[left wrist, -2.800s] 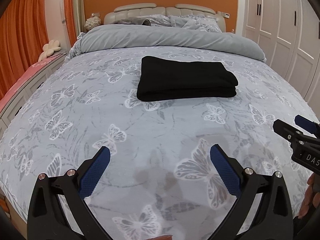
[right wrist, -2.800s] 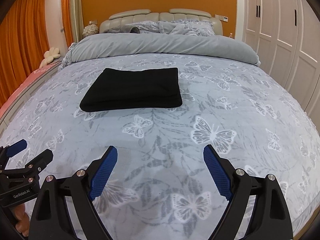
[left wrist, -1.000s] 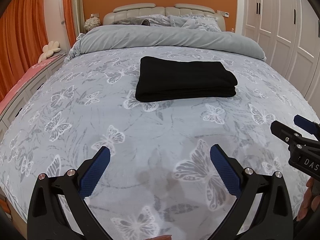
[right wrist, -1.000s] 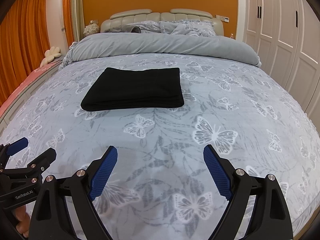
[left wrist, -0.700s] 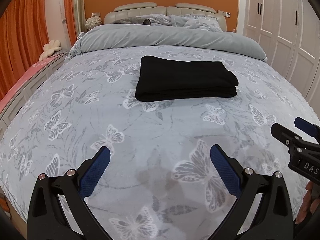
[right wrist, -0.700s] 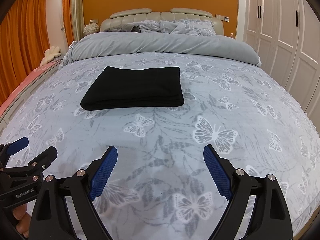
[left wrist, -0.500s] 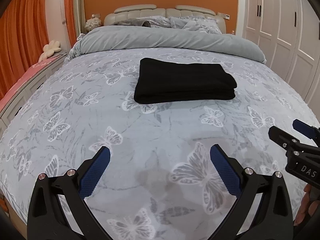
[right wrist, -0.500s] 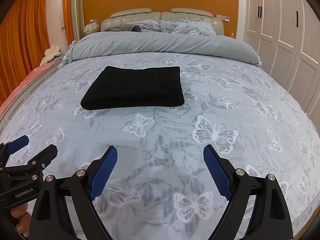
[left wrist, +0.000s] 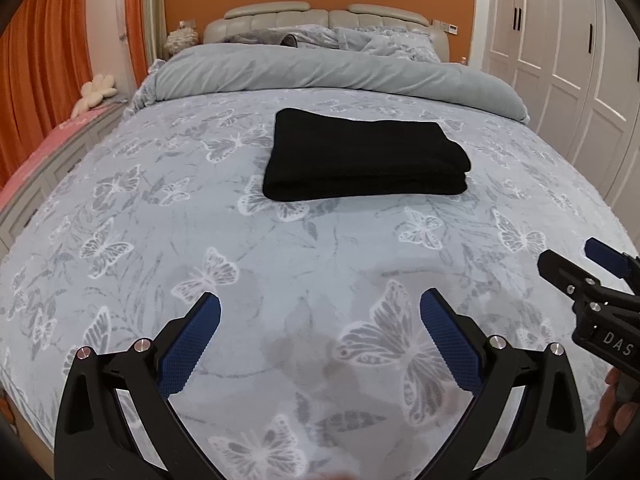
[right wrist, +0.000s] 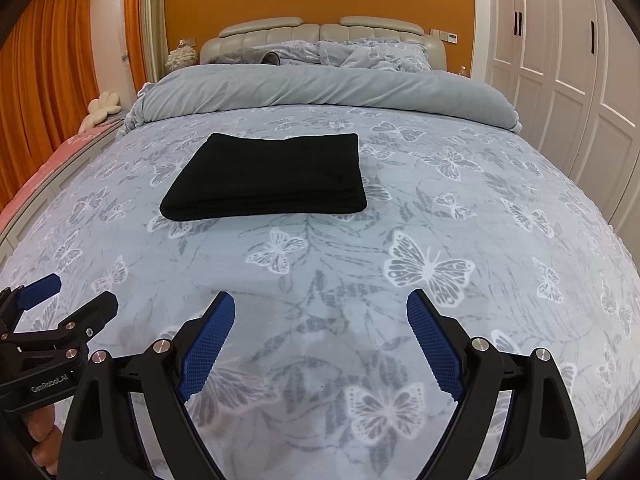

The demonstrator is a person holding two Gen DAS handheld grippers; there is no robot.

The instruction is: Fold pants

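- The pants [left wrist: 366, 160] lie as a compact black rectangle on the bed [left wrist: 120, 208], at about twelve o'clock from the left gripper [left wrist: 320, 312] and eleven o'clock from the right gripper [right wrist: 321, 311], well apart from both.
- Both grippers hang over the cover with their blue pads spread wide and nothing between them.
- The folding looks finished, so the step in hand is likely a check: the stacked layers at the near edge sit flush, and the sensible course is to keep the tools clear of the bundle.
- If a tidy-up is wanted, press flat from above rather than pinching a corner, which could peel a layer.
- The pants read as soft, matte knit with rounded fold edges.
- The bed cover looks plush, grey-blue with white butterflies; a plain grey duvet [right wrist: 320, 92] is bunched beyond it.
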